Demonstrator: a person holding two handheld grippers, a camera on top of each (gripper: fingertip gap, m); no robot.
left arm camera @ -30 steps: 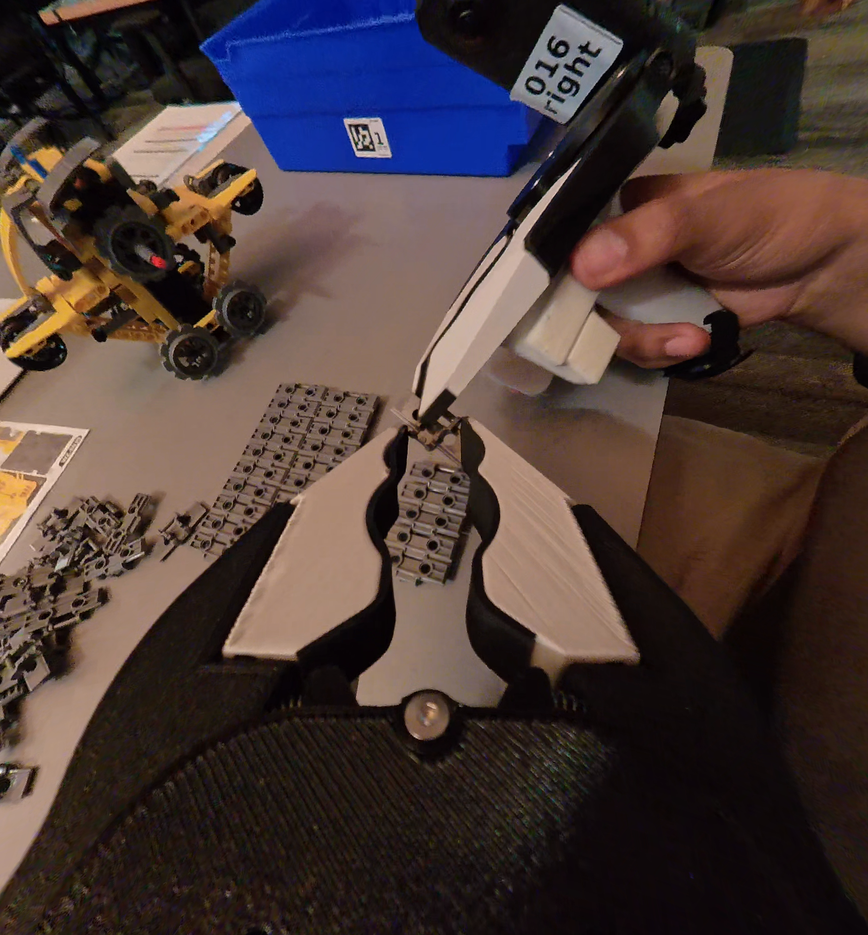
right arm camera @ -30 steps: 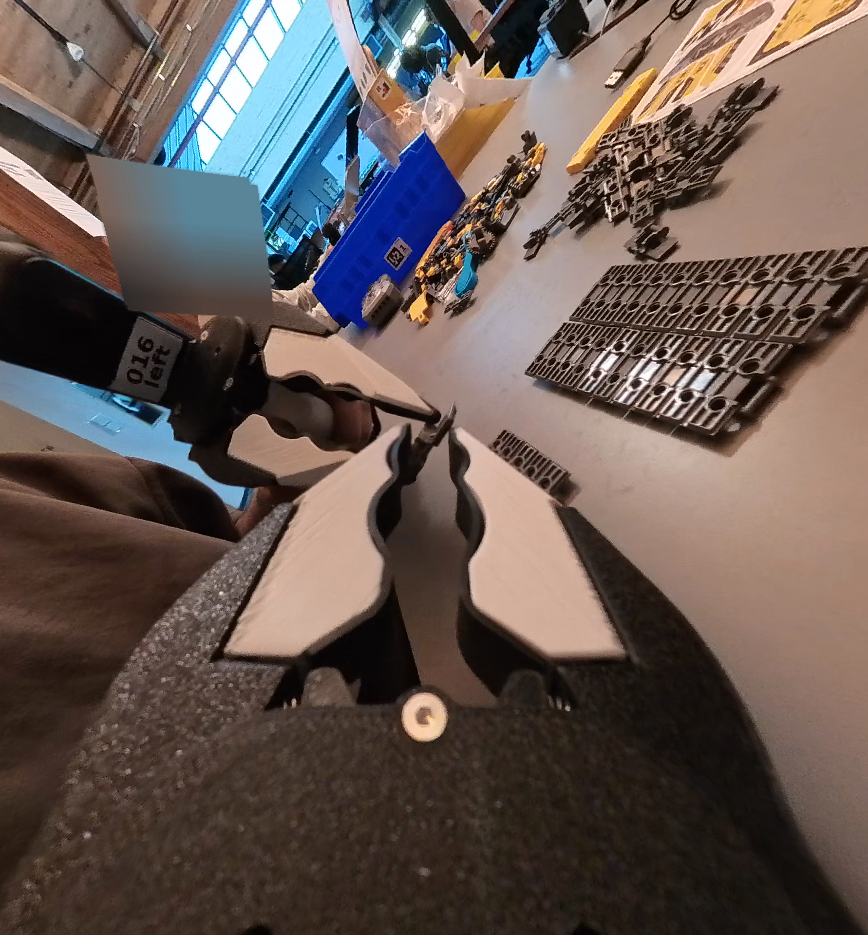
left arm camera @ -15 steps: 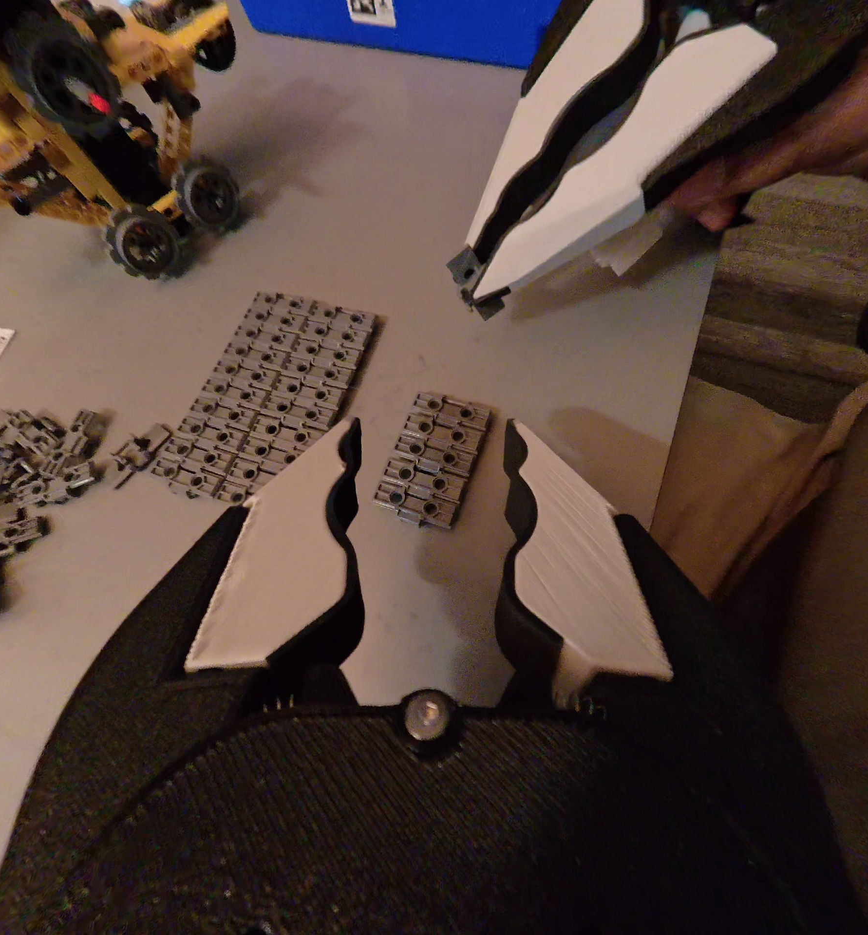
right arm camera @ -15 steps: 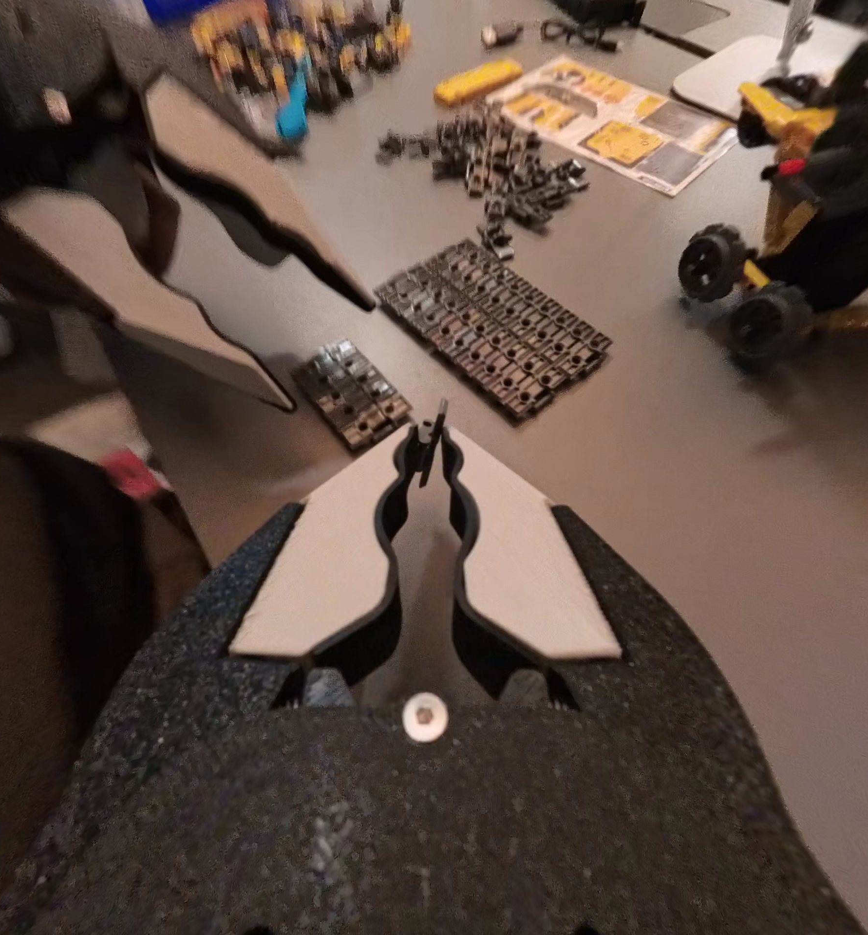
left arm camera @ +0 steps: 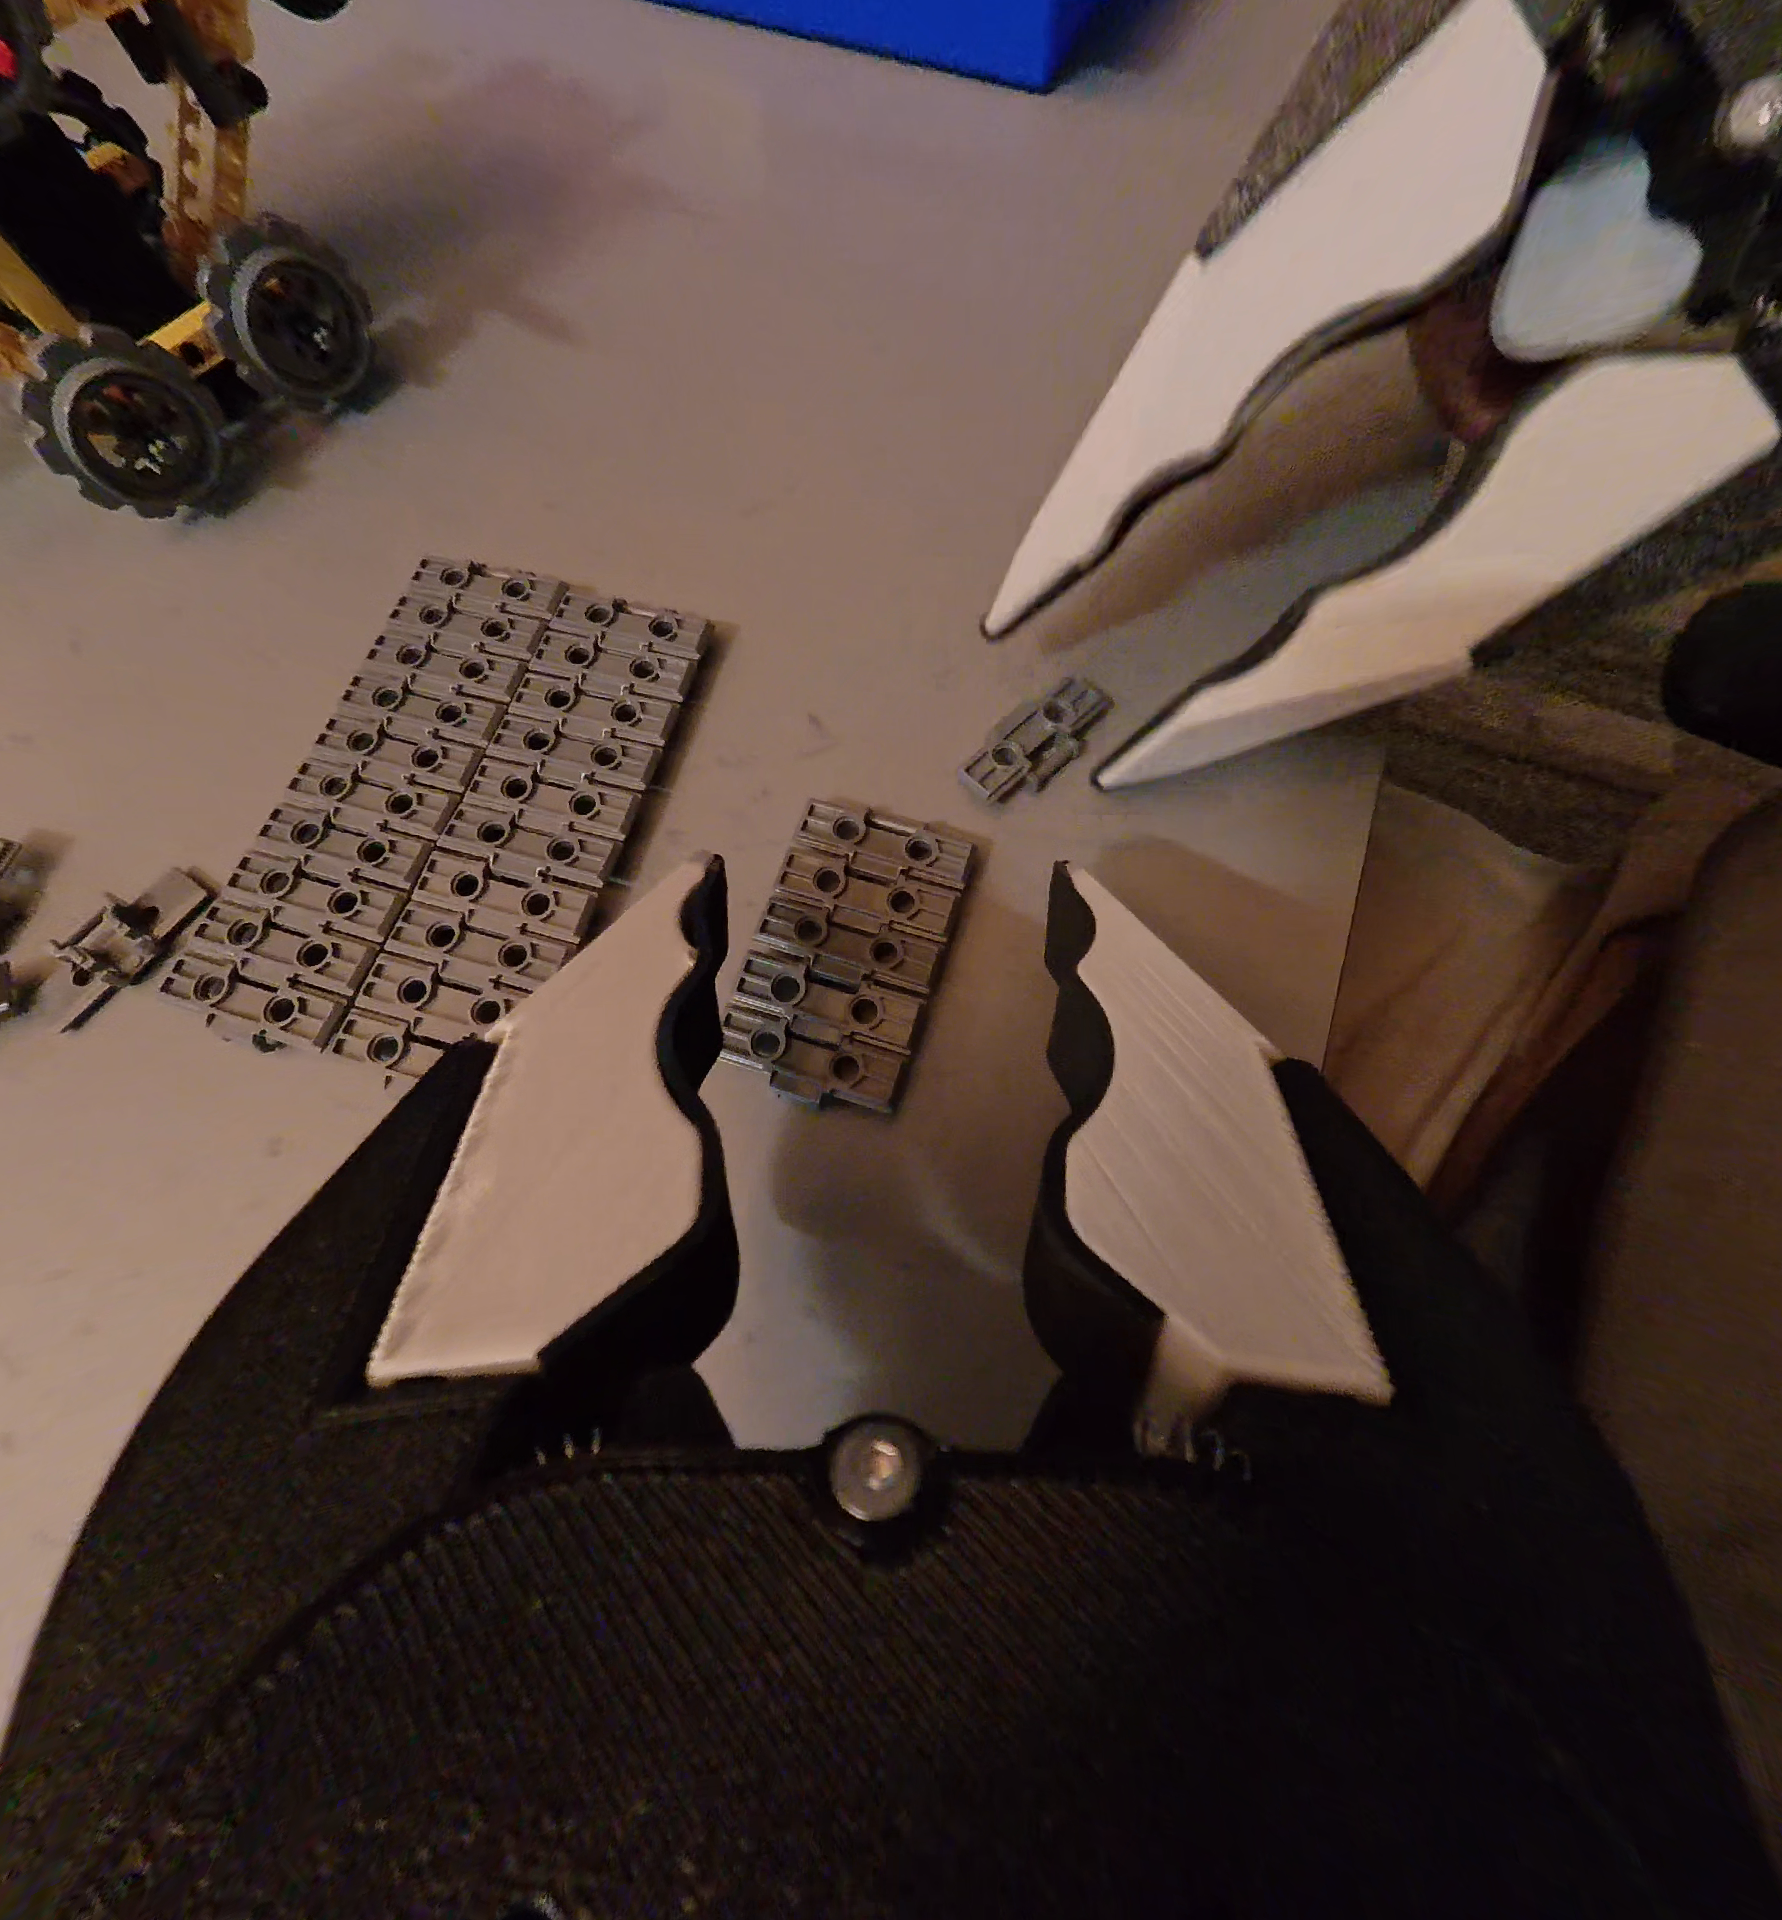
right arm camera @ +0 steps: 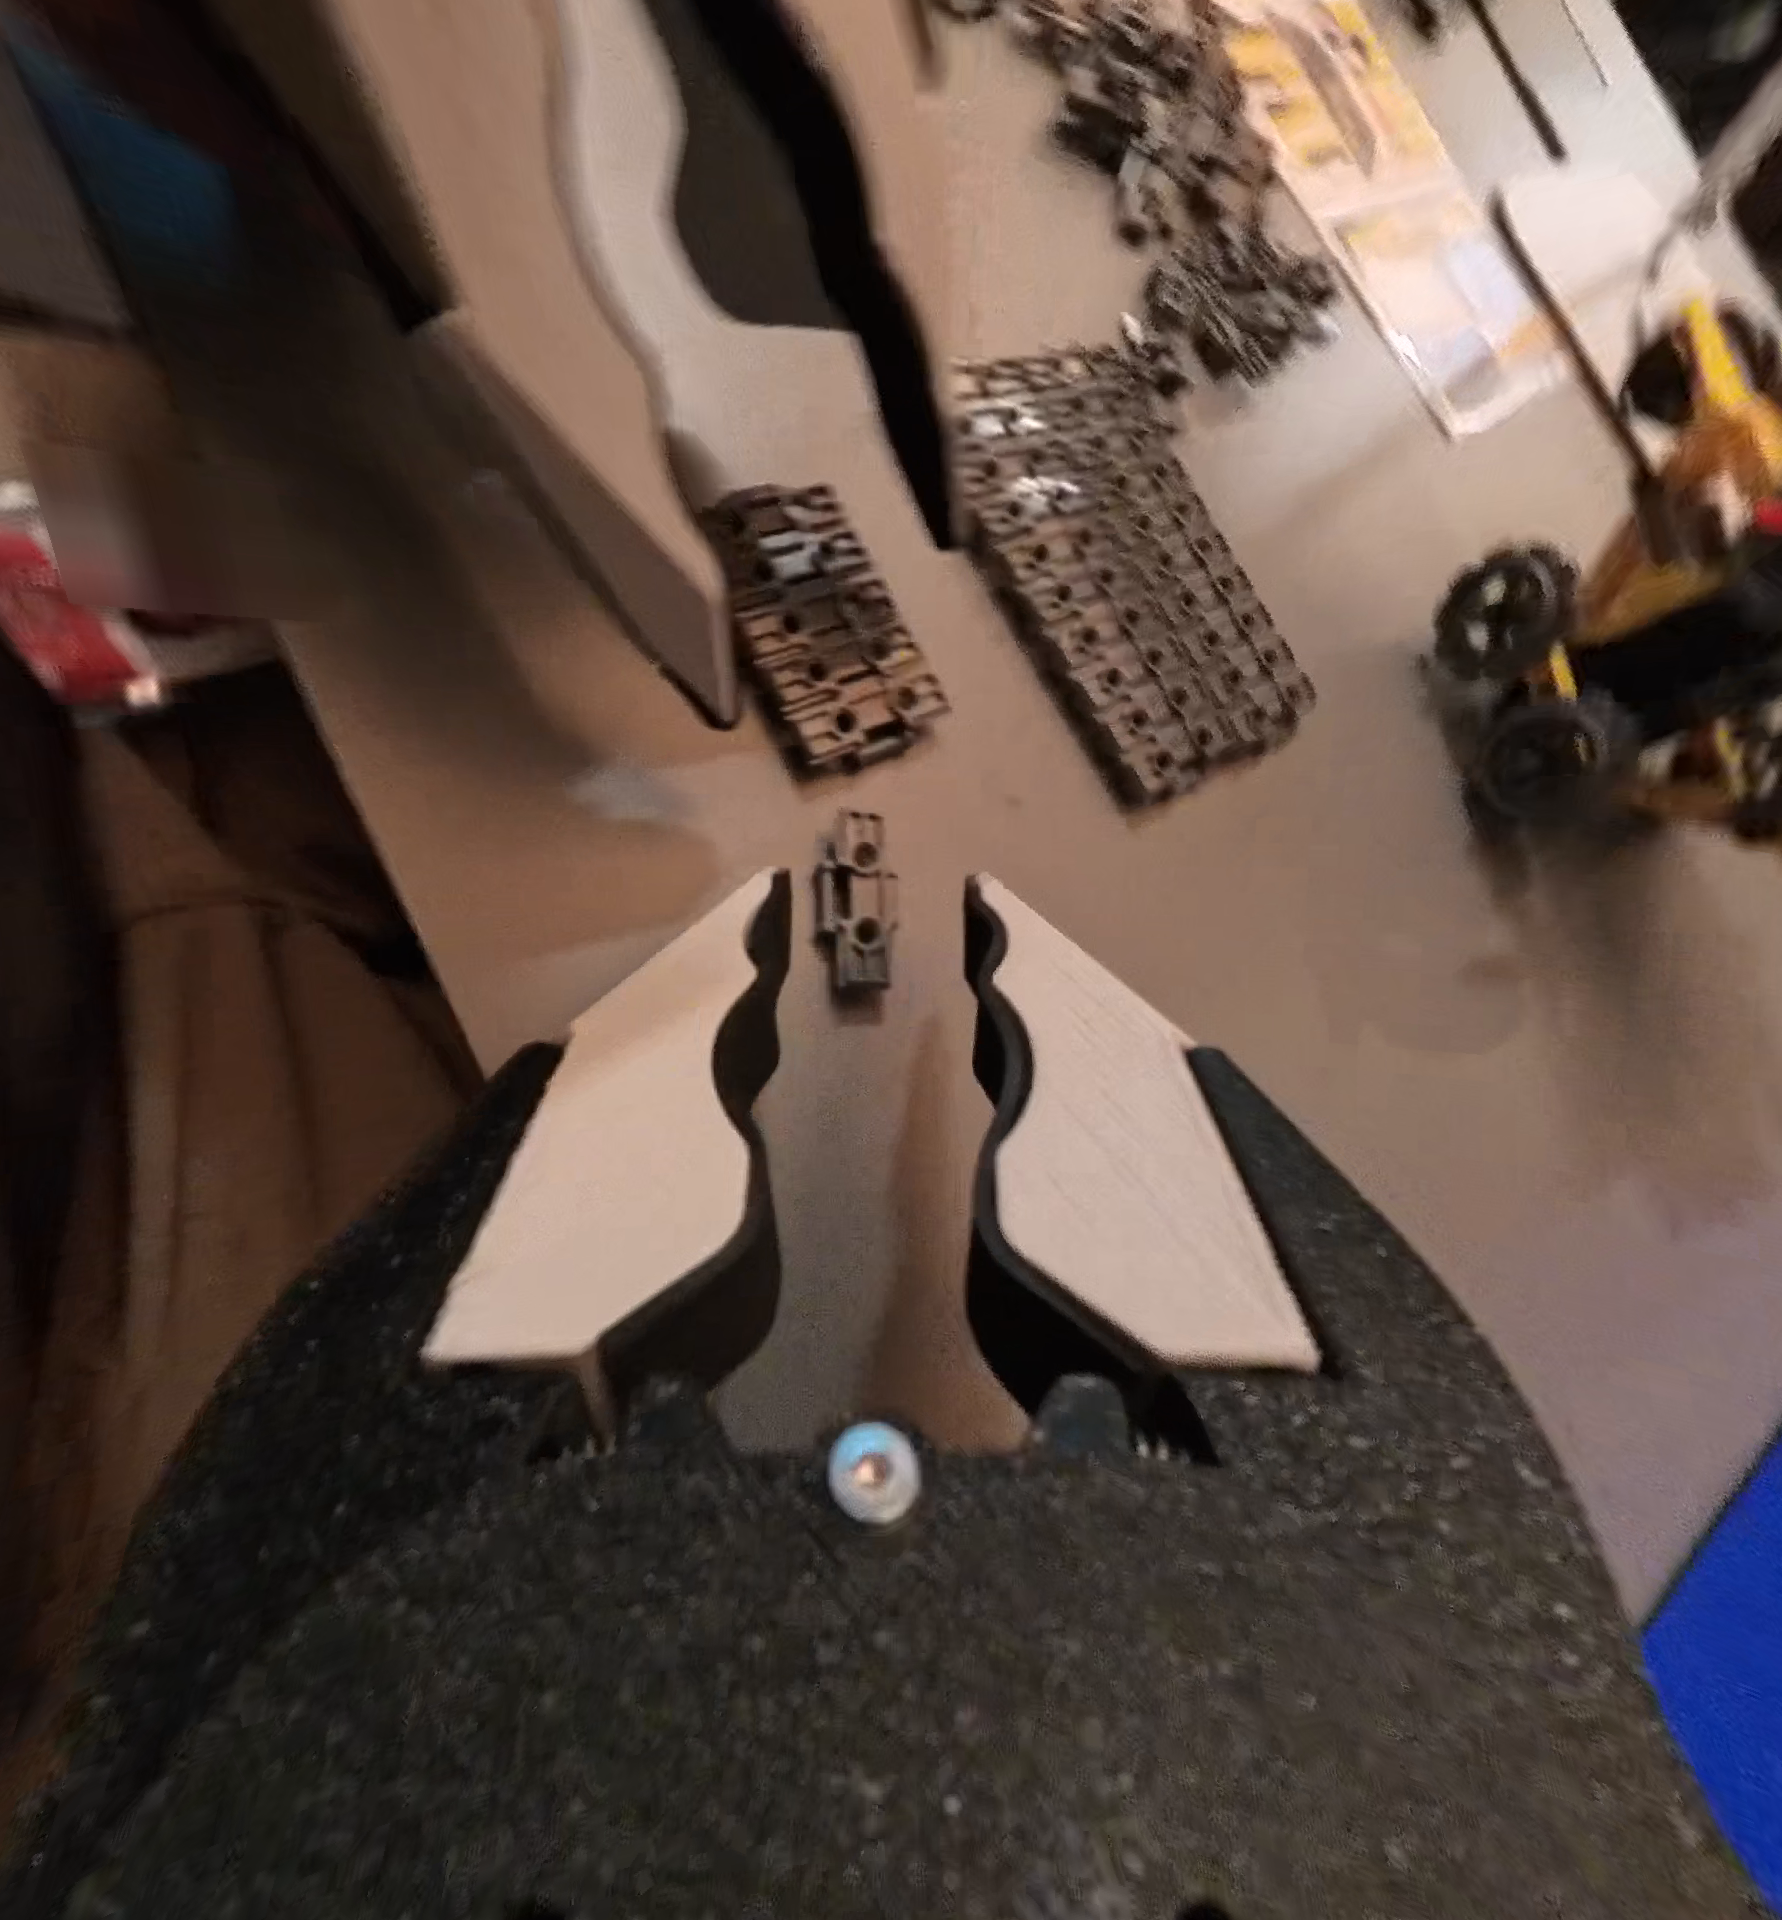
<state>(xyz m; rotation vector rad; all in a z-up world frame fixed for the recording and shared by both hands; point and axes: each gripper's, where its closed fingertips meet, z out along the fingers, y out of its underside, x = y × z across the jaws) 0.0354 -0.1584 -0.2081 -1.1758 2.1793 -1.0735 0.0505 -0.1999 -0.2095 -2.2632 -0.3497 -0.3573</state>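
- The left tool (left arm camera: pixel 882 883), with white fingers on a black body, is spread open and empty at frame centre, over a short strip of grey plastic track links (left arm camera: pixel 851 966) lying flat on the grey counter (left arm camera: pixel 762 364).
- The right tool (right arm camera: pixel 876 878) is also open and empty; a single grey track link (right arm camera: pixel 859 920) lies on the counter between its tips, touching neither finger.
- The counter edge (left arm camera: pixel 1370 831) runs down the right of the left wrist view, just beside both tools.
- A wider mat of grey track links (left arm camera: pixel 451 821) lies left of the short strip, with a narrow gap.
- A yellow and black wheeled toy vehicle (left arm camera: pixel 139 312) sits upper left, with bare counter between it and the mat.
- A blue plastic bin (left arm camera: pixel 866 31) is at the top edge.
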